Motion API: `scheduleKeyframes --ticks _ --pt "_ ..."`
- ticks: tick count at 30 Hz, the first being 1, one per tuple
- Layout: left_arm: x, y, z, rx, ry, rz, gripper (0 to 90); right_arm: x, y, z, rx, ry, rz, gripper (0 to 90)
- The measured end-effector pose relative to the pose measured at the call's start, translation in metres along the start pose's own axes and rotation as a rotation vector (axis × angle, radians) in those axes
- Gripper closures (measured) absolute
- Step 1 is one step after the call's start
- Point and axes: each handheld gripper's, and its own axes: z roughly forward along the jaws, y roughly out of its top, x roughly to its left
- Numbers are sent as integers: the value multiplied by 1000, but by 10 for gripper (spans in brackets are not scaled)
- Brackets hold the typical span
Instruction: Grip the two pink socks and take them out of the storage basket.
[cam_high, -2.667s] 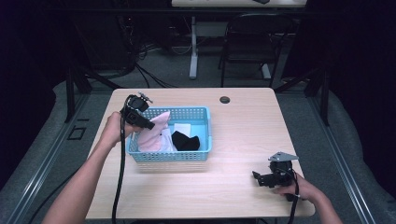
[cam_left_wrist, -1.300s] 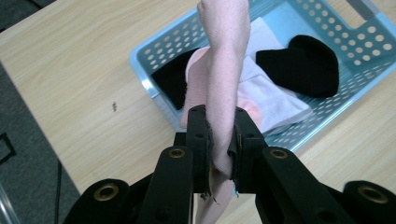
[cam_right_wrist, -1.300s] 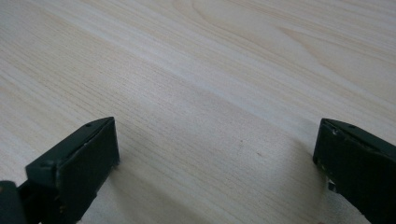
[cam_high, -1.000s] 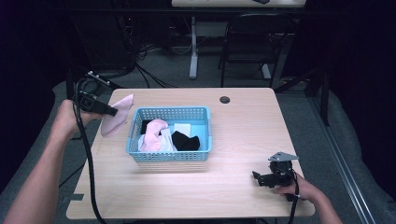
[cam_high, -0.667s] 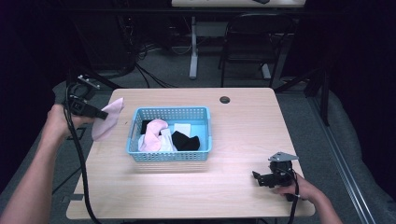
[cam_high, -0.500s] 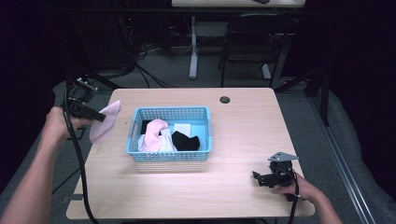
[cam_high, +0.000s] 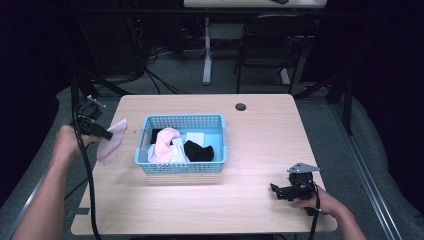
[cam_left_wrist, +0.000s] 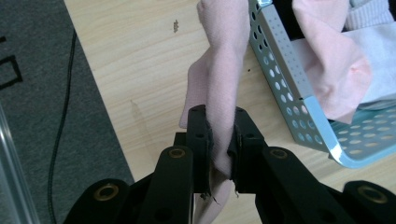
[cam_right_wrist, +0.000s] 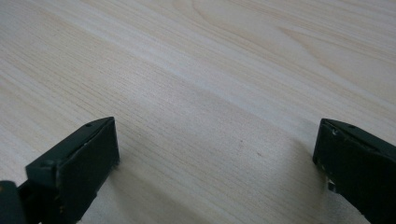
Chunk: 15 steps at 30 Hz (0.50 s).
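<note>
Since the earlier frame, I'm lowering my left gripper (cam_high: 101, 133) at the table's (cam_high: 260, 150) left edge, carrying the pink sock (cam_left_wrist: 219, 98) out of the blue basket (cam_high: 181, 167). Jaws are clamping the sock; it's hanging just beside the basket's left wall, over the tabletop edge. My right gripper (cam_right_wrist: 215, 172) is resting near the table's front right, jaws standing wide apart, nothing between them.

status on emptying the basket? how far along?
Early. Done: nothing lies on the table outside the basket yet. In hand: the left gripper is shut on a pink sock, hanging over the table's left edge beside the basket. Left: another pink piece, a black piece and white fabric sit inside. The right gripper rests open on bare wood.
</note>
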Motion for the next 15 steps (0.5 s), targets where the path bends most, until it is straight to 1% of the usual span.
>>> scheduleKeyframes --ticks 2,7,8,9,10,11,14,15 --pt "1 -1 7 8 -2 -1 800 0 0 0 1 0 -1 0" --pt "2 -4 26 35 -14 -20 800 0 0 0 0 0 0 0" --pt "2 -4 26 35 -14 -20 800 0 0 0 0 0 0 0" --pt "2 -5 32 42 -18 -25 800 0 0 0 0 0 0 0" --pt "2 -5 32 42 -18 -25 800 0 0 0 0 0 0 0" --pt "3 -6 39 48 -23 -37 800 0 0 0 0 1 0 0" --pt "3 -7 44 52 -24 -39 800 0 0 0 0 0 0 0" --pt "2 -8 48 60 -25 -38 800 0 0 0 0 0 0 0"
